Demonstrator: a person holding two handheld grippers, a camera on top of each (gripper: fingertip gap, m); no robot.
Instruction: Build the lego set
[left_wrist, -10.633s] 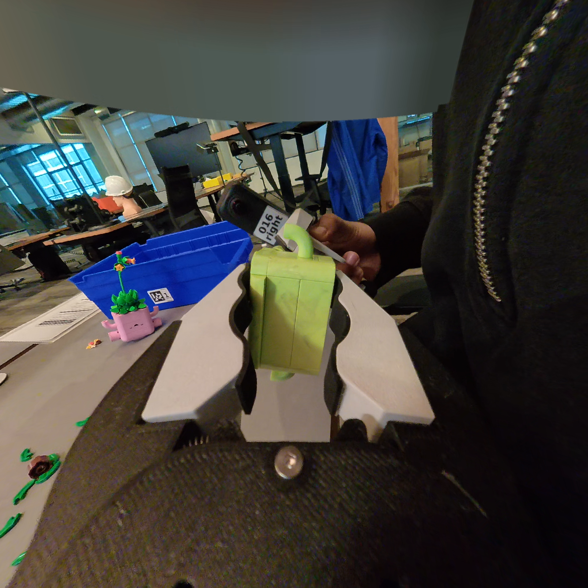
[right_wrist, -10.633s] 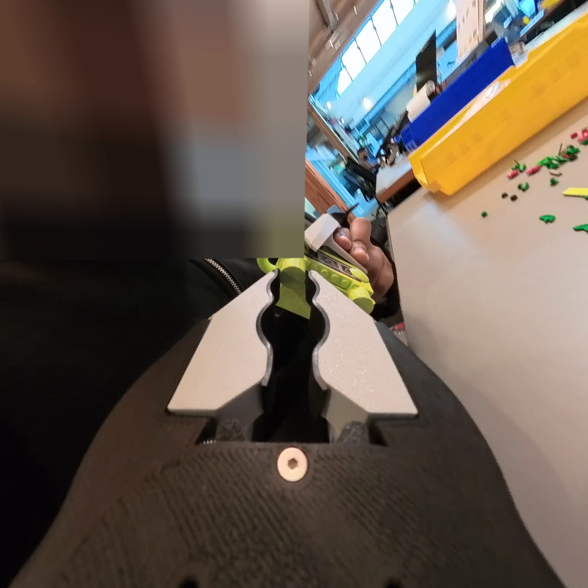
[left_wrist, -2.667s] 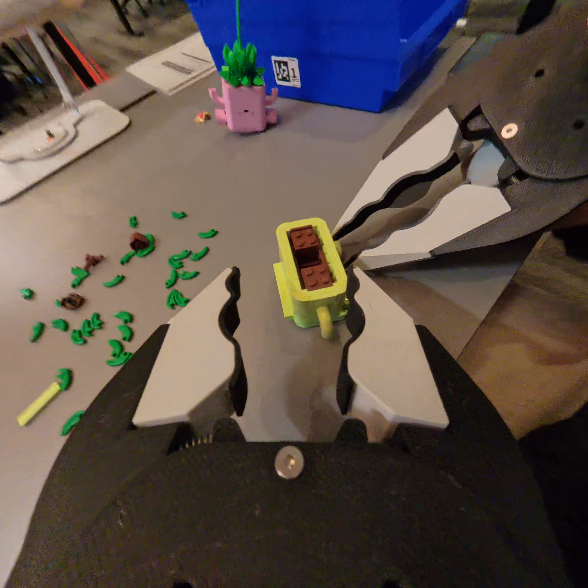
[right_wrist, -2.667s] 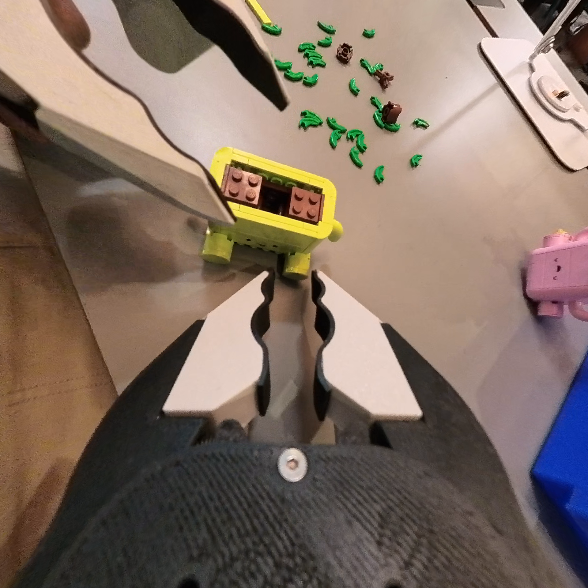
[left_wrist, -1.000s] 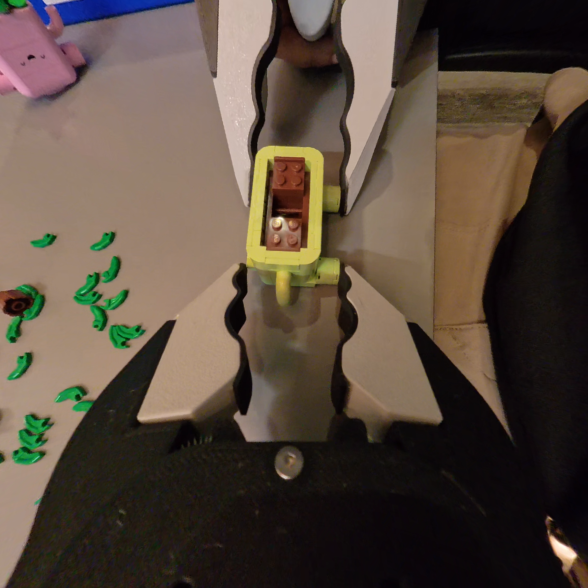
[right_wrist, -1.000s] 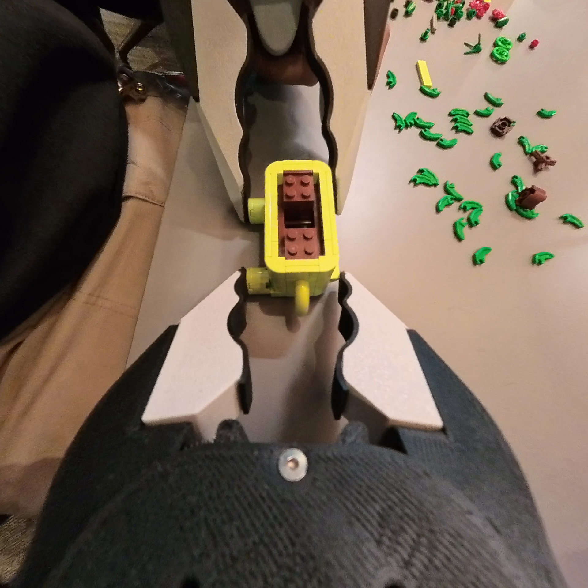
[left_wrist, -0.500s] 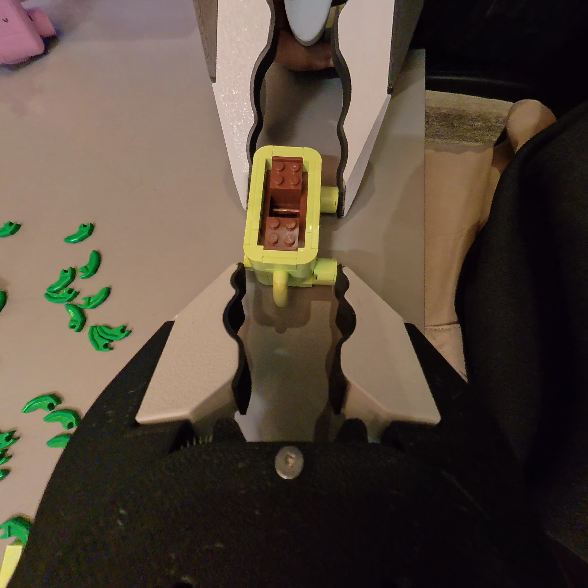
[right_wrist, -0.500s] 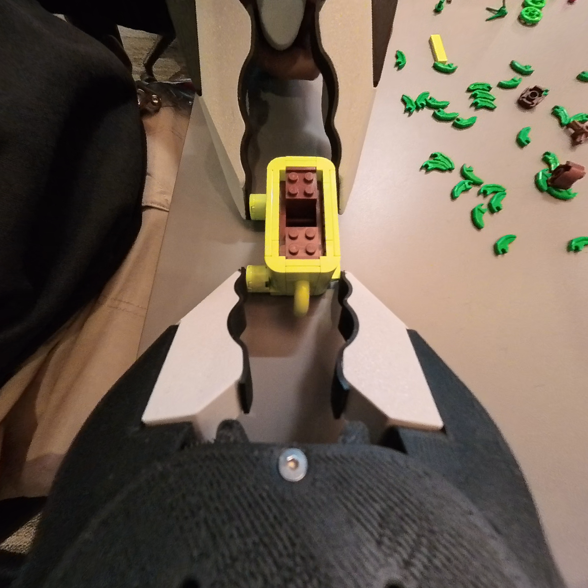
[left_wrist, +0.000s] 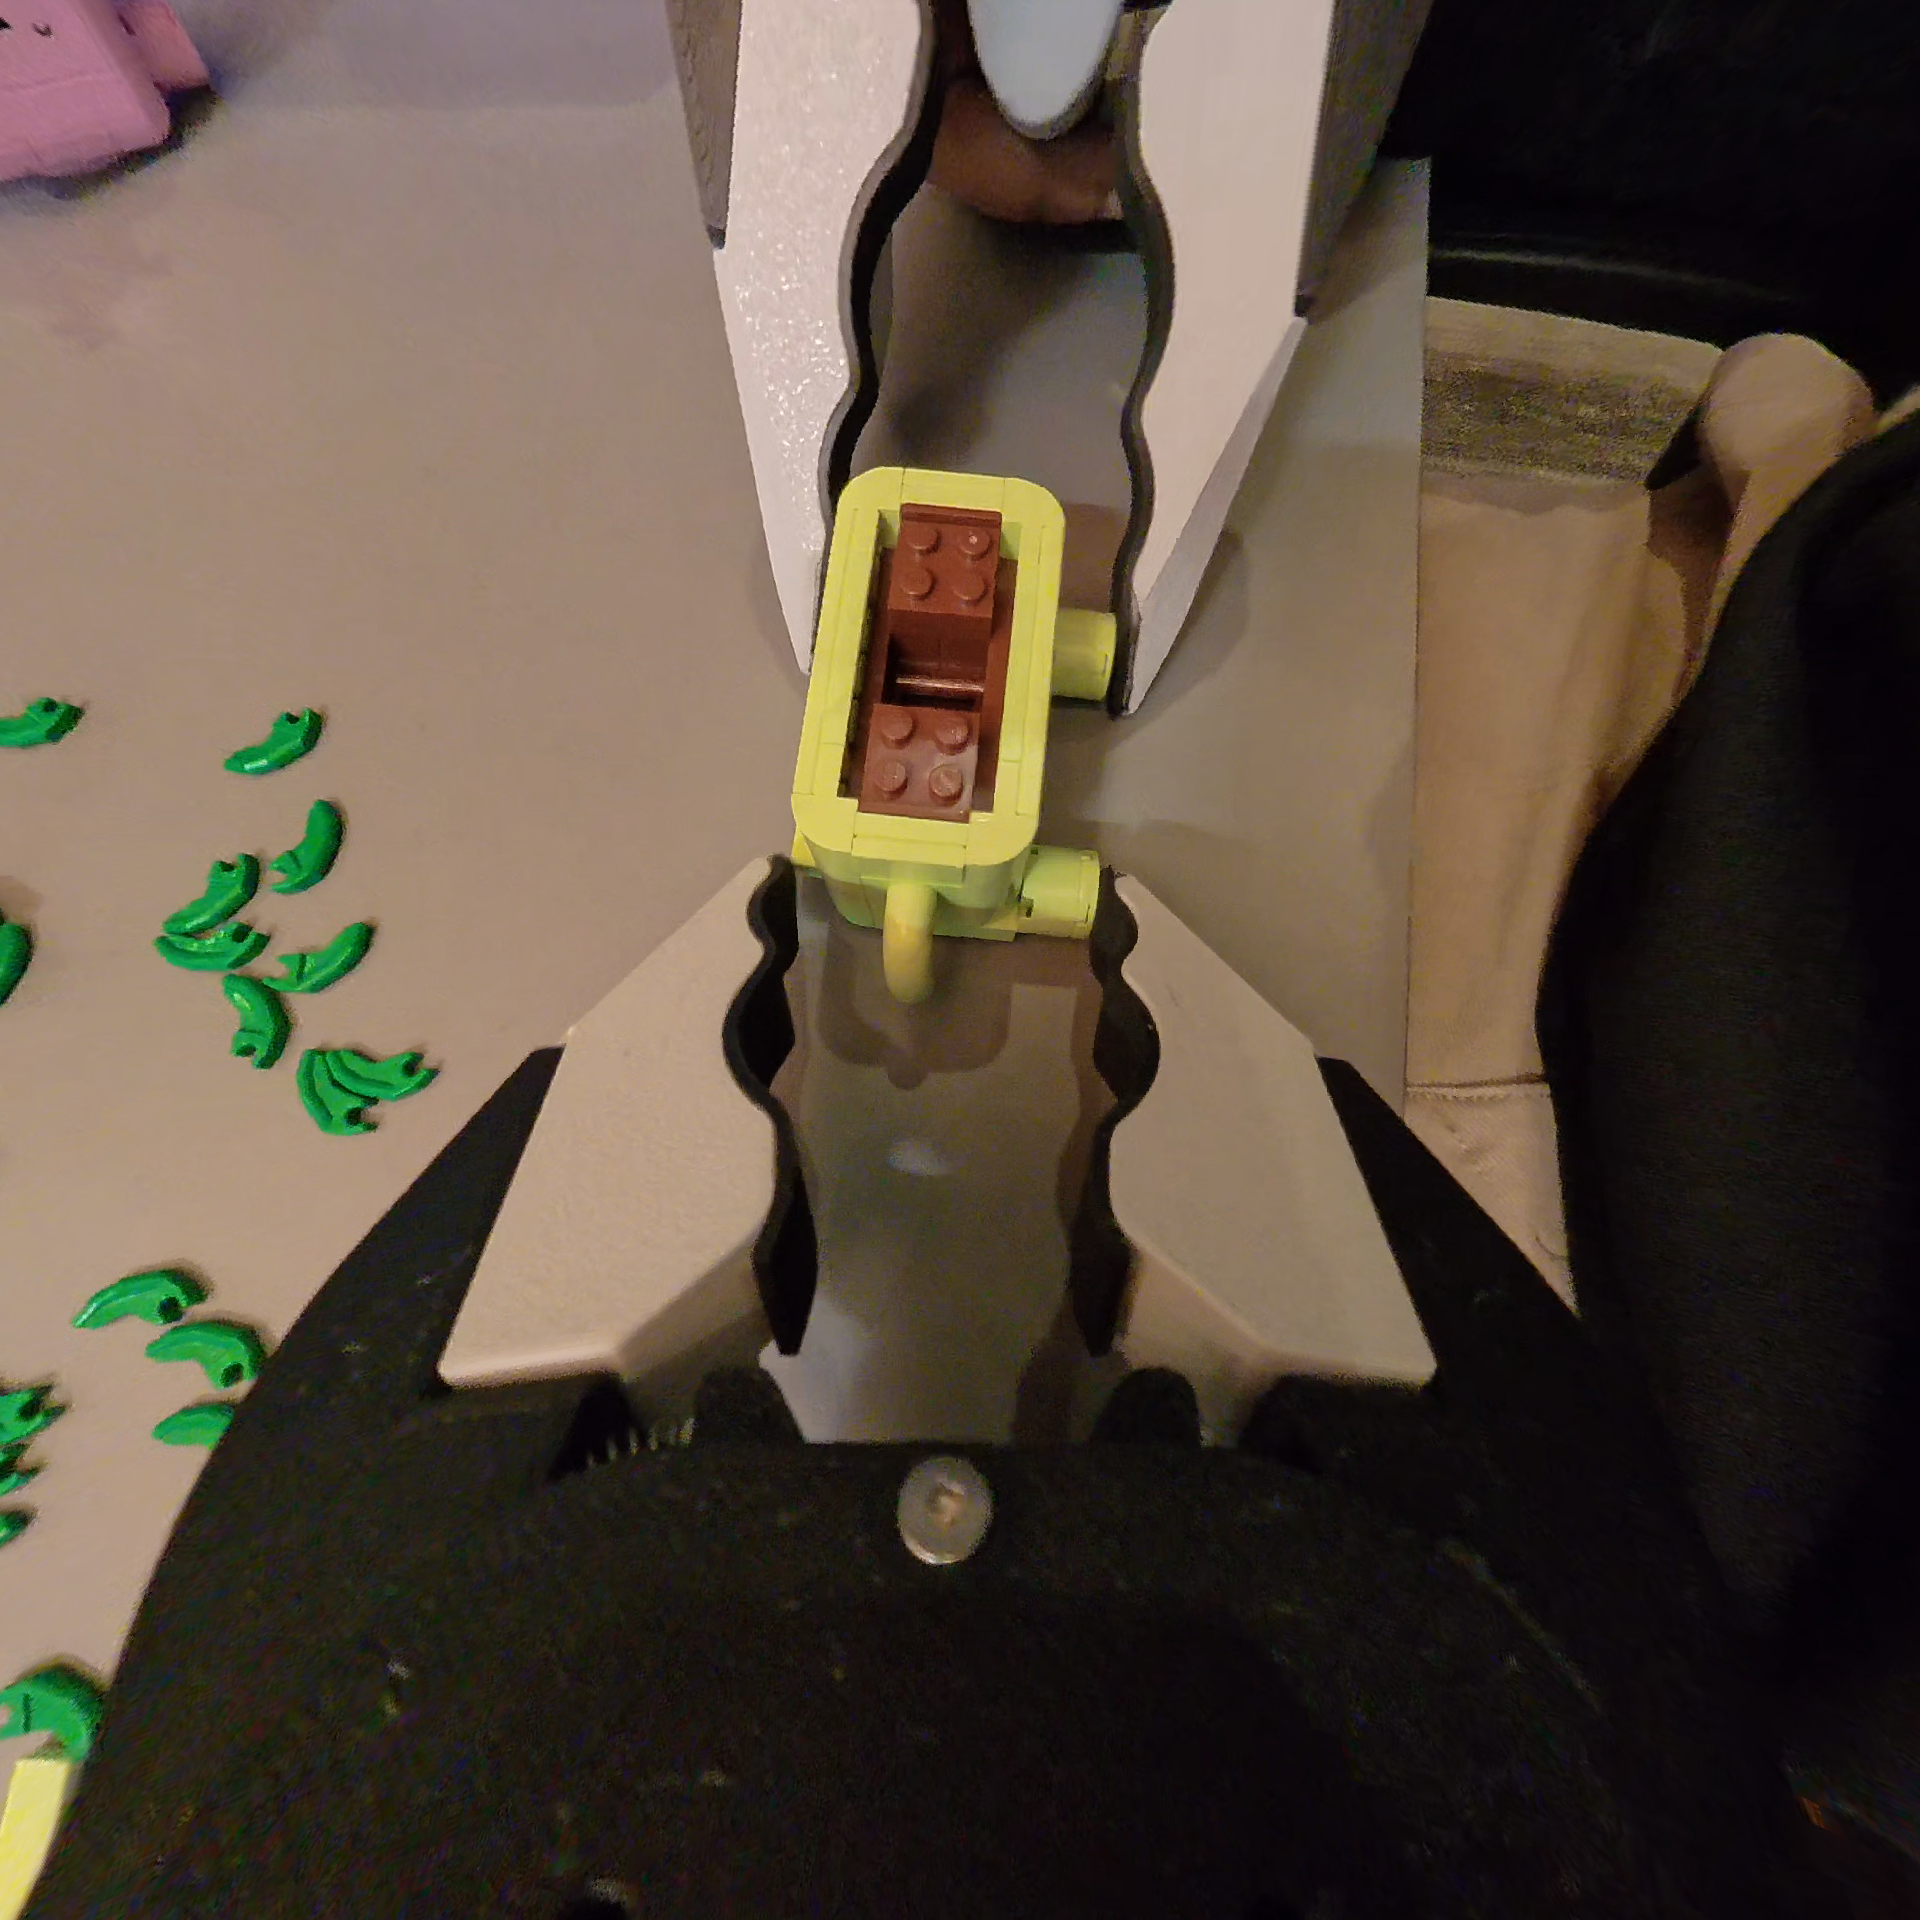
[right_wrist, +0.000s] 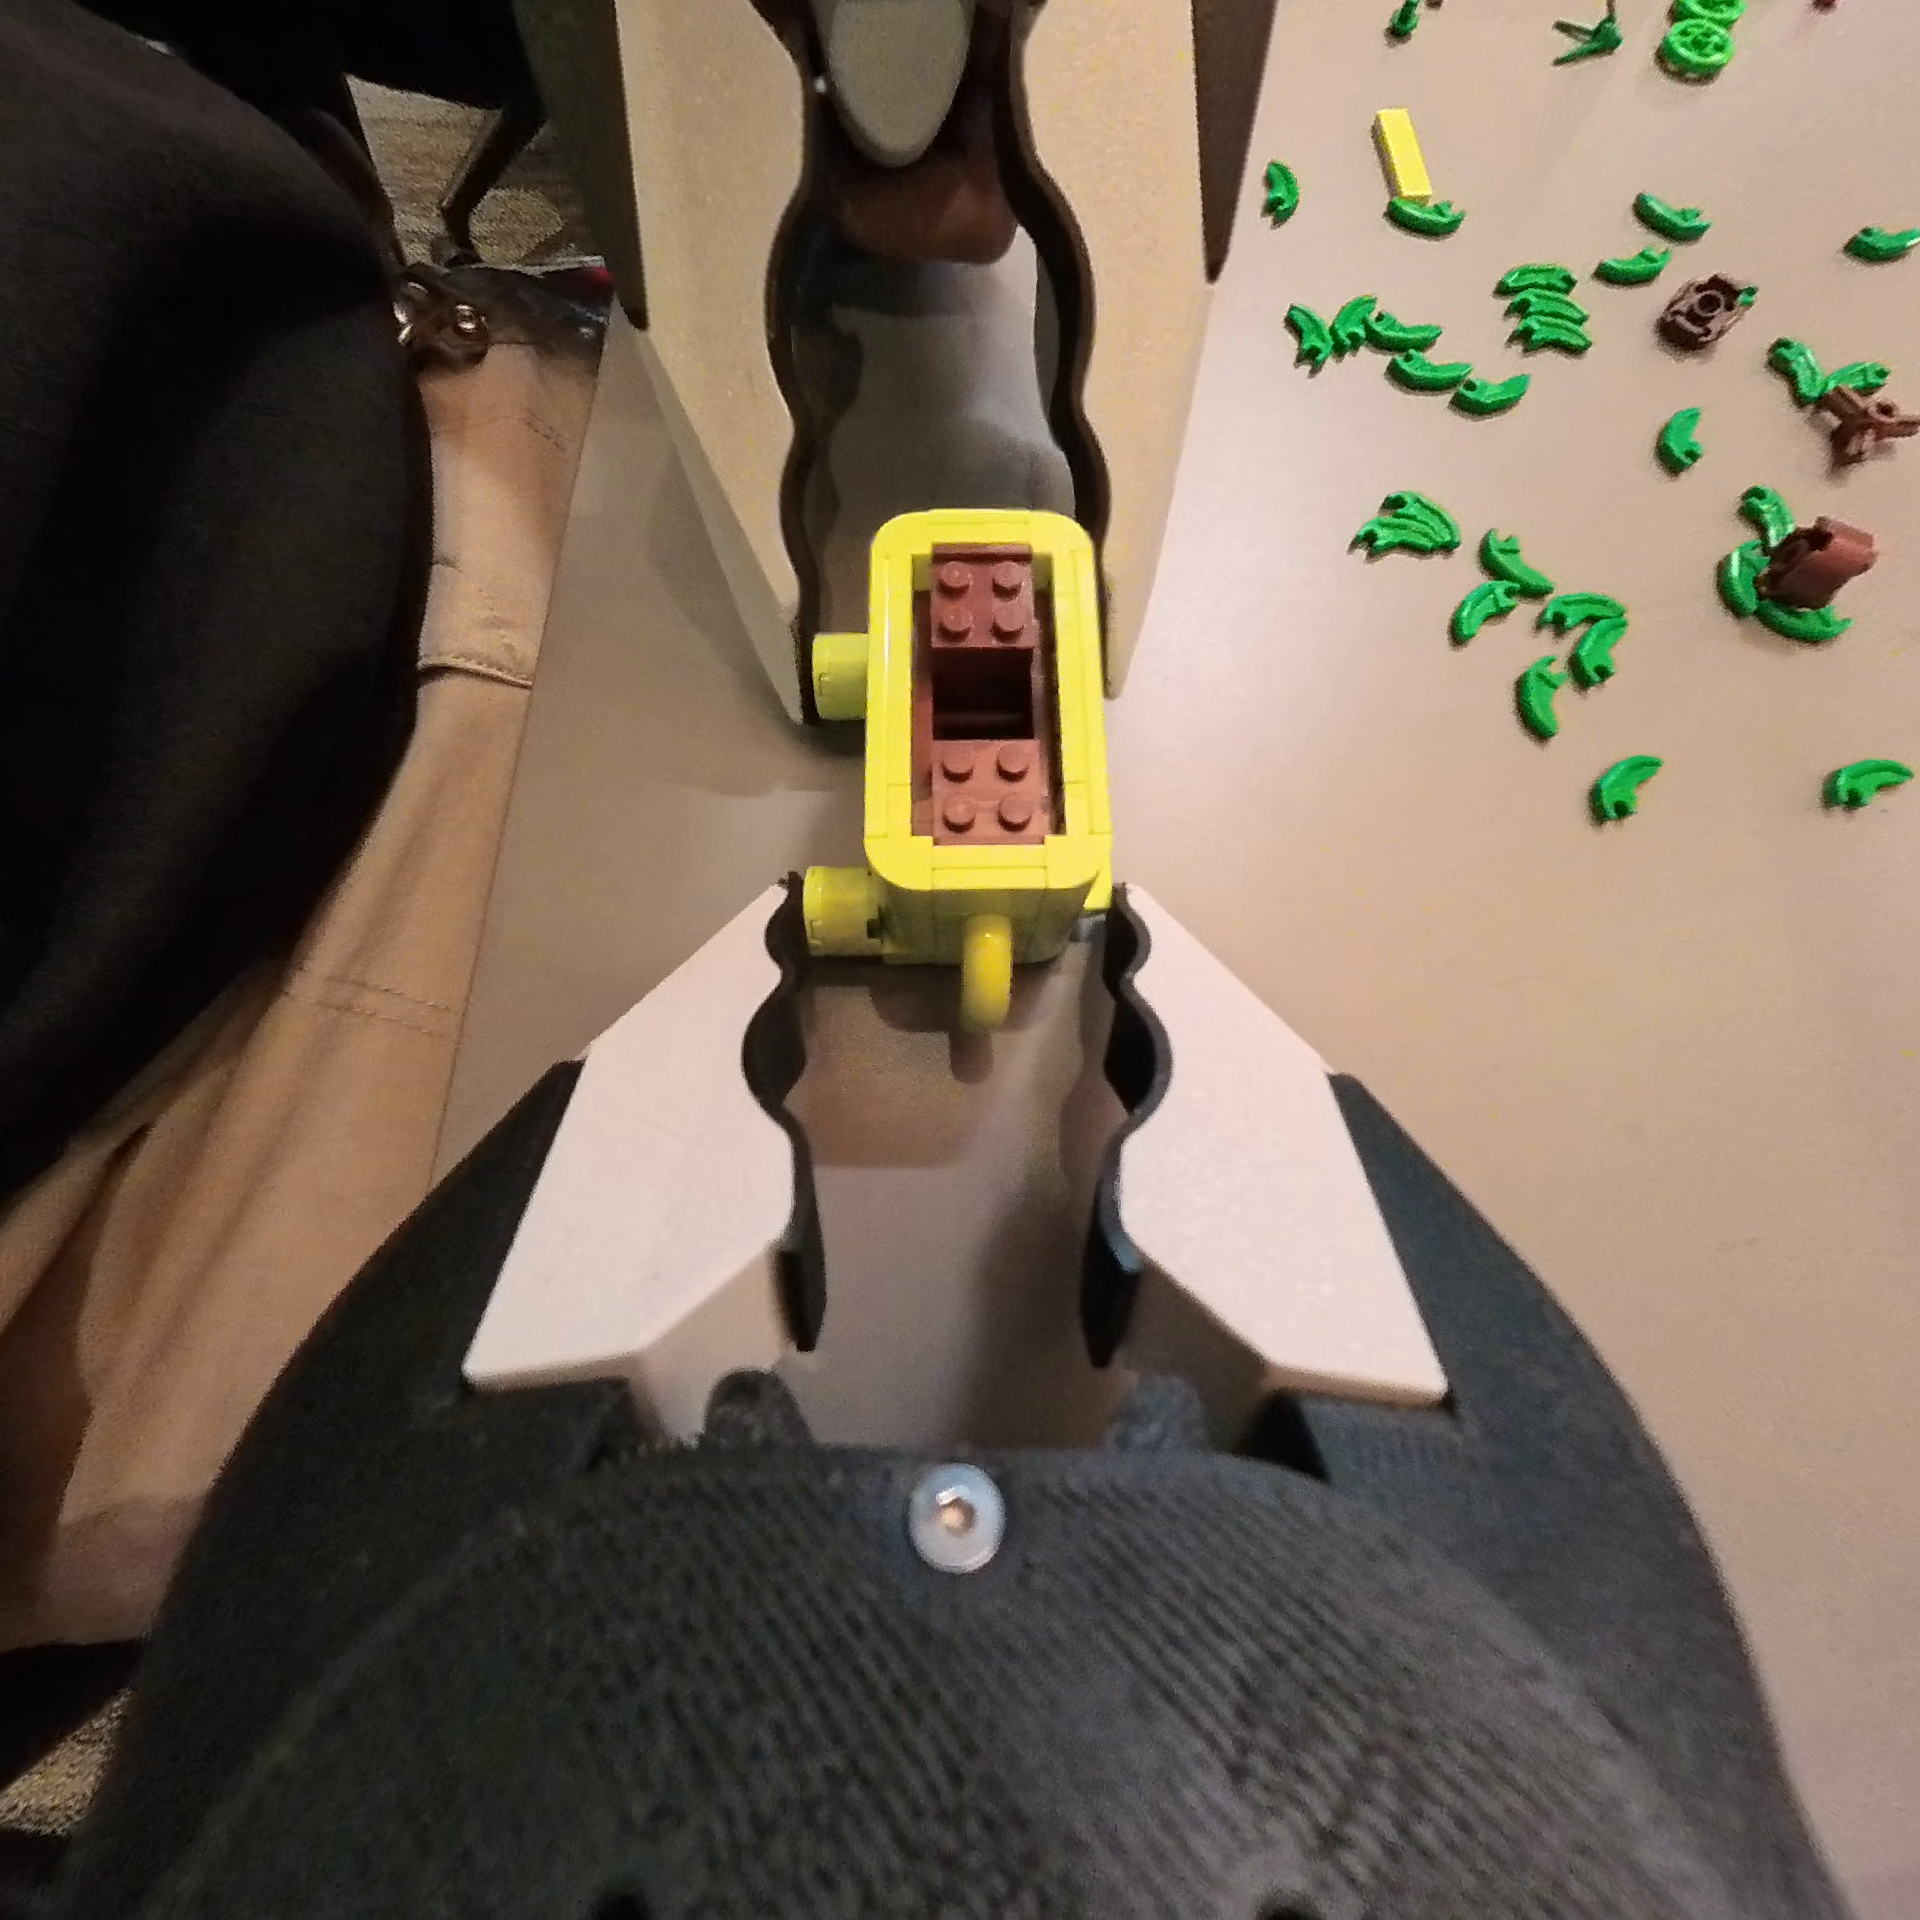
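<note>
A lime pot (left_wrist: 935, 831), built of bricks and standing upright on the grey table (left_wrist: 416, 468), sits mid-frame between two tongs that face each other along its length. The left gripper (left_wrist: 940, 883) reaches in from the bottom of its own view, jaws spread wide to either side of the pot's near end, tips level with its stubby feet; whether they touch the pot is hard to tell, and nothing is gripped. The right gripper (right_wrist: 951, 894) mirrors it from the opposite end, likewise wide open and holding nothing. Brown bricks (right_wrist: 987, 810) fill the pot's top, with a dark gap between them. Green leaf pieces (right_wrist: 1538, 322) lie scattered at the upper right of the right wrist view, among a few brown bits (right_wrist: 1823, 561) and a yellow bar (right_wrist: 1403, 151). A pink figure (left_wrist: 73, 94) is cut off at the upper left corner of the left wrist view. A hand (left_wrist: 1023, 171) behind the far tongs is mostly hidden.
</note>
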